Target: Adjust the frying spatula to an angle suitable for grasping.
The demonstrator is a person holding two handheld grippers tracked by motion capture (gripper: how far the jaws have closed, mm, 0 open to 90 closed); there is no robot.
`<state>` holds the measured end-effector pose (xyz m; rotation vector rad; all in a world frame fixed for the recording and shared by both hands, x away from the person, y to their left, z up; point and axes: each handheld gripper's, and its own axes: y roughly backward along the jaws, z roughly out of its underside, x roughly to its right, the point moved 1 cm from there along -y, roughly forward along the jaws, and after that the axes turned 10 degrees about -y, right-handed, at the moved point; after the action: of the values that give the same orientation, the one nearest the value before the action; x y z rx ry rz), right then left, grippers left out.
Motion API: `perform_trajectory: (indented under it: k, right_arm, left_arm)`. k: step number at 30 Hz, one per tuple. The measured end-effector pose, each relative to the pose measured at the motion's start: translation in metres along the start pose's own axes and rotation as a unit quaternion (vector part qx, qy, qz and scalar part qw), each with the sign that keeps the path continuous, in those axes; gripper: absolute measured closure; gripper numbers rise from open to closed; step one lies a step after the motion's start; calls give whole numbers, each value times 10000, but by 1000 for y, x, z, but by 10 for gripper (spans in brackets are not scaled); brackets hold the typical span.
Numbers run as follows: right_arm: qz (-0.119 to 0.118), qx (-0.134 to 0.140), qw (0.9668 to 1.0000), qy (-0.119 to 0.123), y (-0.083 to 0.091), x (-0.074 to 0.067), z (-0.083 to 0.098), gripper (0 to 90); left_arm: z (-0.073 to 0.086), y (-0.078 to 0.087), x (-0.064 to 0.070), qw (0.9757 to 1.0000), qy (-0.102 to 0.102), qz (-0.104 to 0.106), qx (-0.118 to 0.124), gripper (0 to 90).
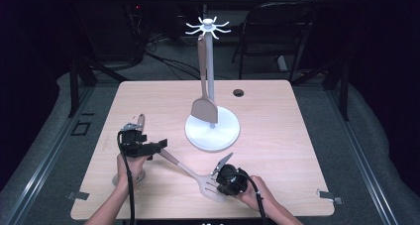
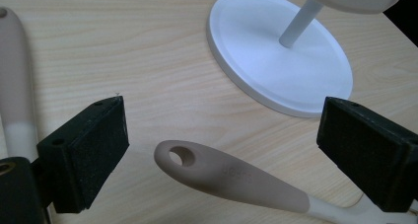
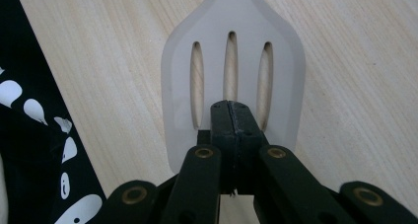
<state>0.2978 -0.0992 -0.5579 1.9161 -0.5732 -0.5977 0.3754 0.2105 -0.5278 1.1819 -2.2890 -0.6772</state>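
A beige slotted spatula (image 1: 190, 171) lies flat on the wooden table (image 1: 277, 136), its handle pointing toward my left gripper (image 1: 159, 148). In the left gripper view that gripper (image 2: 224, 115) stands open, and the spatula's handle end (image 2: 222, 174), with its hanging hole, lies between the jaws without touching the pads (image 2: 93, 140). My right gripper (image 1: 219, 184) is over the blade. In the right gripper view its jaws (image 3: 230, 110) are shut pad to pad just above the slotted blade (image 3: 231, 51), with nothing between them. Whether the tips touch the blade I cannot tell.
A white utensil stand (image 1: 212, 128) with a round base (image 2: 281, 51) and hooks on top stands mid-table, and a solid spatula (image 1: 204, 106) hangs from it. Another beige utensil (image 1: 140, 122) lies under the left hand, its handle (image 2: 15, 86) beside the left jaw. A cable hole (image 1: 238, 92) is behind the stand.
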Motion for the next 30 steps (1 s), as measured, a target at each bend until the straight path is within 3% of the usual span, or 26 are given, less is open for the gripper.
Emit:
perform_trajectory:
  k: [5,10,13,17,21,24,26,30]
  right_arm:
    - [-32,103,9999,-127,-1,0,2,900]
    - [72,75,9999,-45,-1,-1,1,900]
    - [39,117,9999,-56,-2,-1,1,900]
    - [119,16,9999,18,0,-1,0,900]
    - [65,52,10000,-8,-1,0,0,900]
    - [62,44,10000,0,-1,0,0,900]
    - [64,51,10000,-7,-1,0,0,900]
    - [85,50,10000,-4,-1,-1,0,900]
  left_arm:
    - [3,-2,1,9999,51,-124,-82,79]
    - [7,-6,2,9996,127,-164,-216,113]
    - [8,-9,4,9994,230,-110,-249,161]
    - [9,-13,6,9992,220,-71,-339,223]
    - [10,-15,7,9989,202,-202,-376,270]
    - [12,-15,4,9985,298,-231,-390,363]
    - [14,-17,4,9980,394,-196,-462,360]
    - [13,-21,9,9972,384,-321,-552,329]
